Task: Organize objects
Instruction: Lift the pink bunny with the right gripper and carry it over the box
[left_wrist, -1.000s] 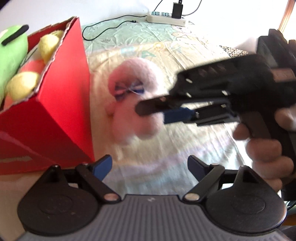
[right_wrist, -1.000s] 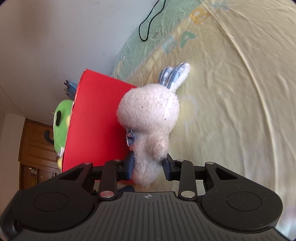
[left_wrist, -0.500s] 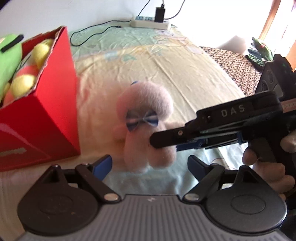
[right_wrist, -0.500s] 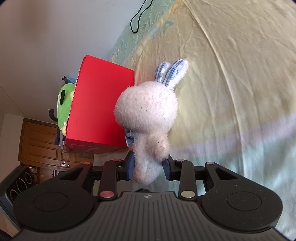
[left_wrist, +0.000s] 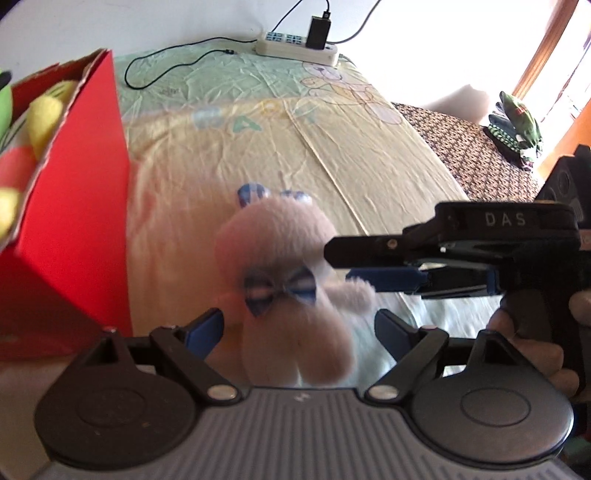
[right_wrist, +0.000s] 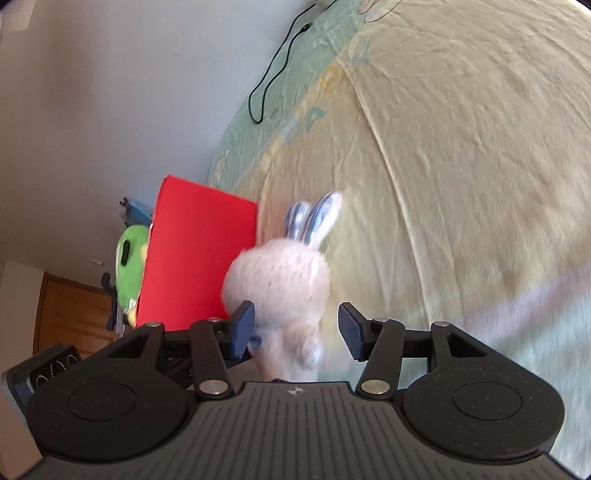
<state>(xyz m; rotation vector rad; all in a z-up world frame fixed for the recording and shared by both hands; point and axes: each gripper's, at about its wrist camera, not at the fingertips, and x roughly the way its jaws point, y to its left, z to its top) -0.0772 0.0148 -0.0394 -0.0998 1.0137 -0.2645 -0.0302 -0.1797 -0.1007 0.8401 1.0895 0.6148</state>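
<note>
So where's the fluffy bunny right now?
The bunny is on the yellow bedsheet, just right of the red box in the left wrist view, between the open left tongs.

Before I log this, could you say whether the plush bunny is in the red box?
Out: the plush bunny sits beside the red box.

A home bedroom: a yellow-and-green cartoon-print bedsheet spreads ahead of the tongs, a white power strip at its far edge.
</note>
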